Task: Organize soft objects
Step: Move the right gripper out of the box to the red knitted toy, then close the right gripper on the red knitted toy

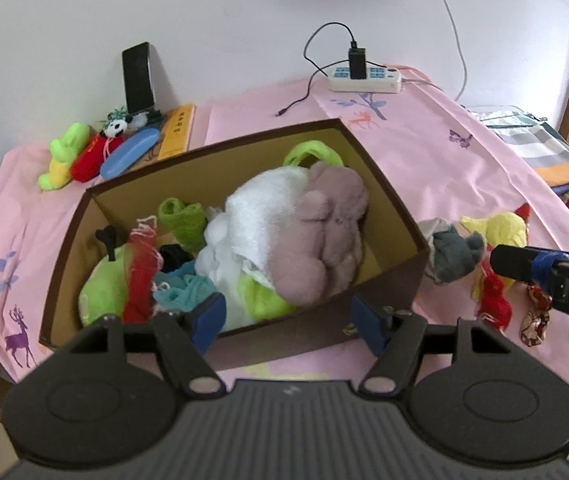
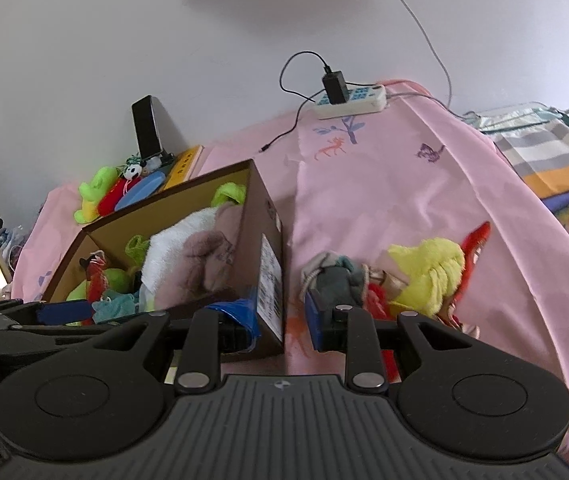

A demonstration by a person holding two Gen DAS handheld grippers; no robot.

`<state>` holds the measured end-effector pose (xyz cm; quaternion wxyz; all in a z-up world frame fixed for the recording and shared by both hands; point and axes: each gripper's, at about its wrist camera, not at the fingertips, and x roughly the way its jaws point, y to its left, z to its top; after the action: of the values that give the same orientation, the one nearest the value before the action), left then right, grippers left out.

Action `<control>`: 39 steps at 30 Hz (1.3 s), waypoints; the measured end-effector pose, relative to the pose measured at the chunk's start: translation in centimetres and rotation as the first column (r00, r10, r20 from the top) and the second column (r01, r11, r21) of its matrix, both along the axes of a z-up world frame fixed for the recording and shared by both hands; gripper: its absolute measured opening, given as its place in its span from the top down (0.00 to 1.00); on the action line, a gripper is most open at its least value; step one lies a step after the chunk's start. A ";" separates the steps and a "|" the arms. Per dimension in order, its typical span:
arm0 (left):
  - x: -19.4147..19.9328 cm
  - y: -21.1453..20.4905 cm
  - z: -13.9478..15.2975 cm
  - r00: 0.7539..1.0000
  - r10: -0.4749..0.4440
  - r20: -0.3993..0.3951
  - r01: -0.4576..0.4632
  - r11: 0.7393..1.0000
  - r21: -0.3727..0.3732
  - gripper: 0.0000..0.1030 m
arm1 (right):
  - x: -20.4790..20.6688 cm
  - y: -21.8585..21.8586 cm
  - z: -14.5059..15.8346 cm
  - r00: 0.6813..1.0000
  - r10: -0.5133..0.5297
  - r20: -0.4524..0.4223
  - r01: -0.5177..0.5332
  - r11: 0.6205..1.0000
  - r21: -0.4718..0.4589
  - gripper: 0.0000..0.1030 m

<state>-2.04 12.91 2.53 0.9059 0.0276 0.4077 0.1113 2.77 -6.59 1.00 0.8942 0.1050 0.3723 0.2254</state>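
A brown cardboard box stands on the pink cloth, full of soft things: a mauve plush, a white towel, green, red and teal pieces. It also shows in the right wrist view. My left gripper is open and empty over the box's near wall. To the right of the box lies a pile: a grey plush, a yellow cloth, red pieces. My right gripper is open and empty, its fingers astride the box's near right corner beside the grey plush.
At the back left lie a green plush, a red toy, a panda, a blue case, a yellow book and a black phone. A power strip sits by the wall. Folded cloths lie right.
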 end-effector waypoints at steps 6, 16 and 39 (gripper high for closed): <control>-0.6 -1.7 -0.7 0.998 -0.067 -0.013 0.067 0.998 -0.016 0.32 | -0.2 -2.3 -1.4 1.000 -0.024 -0.009 0.024 0.999 -0.028 0.92; -0.6 -6.1 -3.5 0.960 -0.278 -0.024 0.276 0.959 -0.064 0.32 | 0.6 -6.7 -4.5 0.988 -0.123 -0.095 0.121 0.992 -0.024 0.92; 5.2 -10.9 -10.1 0.884 -0.466 -0.035 0.454 0.875 -0.169 0.38 | 3.8 -5.5 -7.4 0.977 0.026 -0.212 -0.011 0.997 0.071 0.91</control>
<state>3.21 2.01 -7.59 0.8898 0.0570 0.4304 -0.1405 6.54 -12.14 -6.38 0.8429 0.1559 0.4588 0.2341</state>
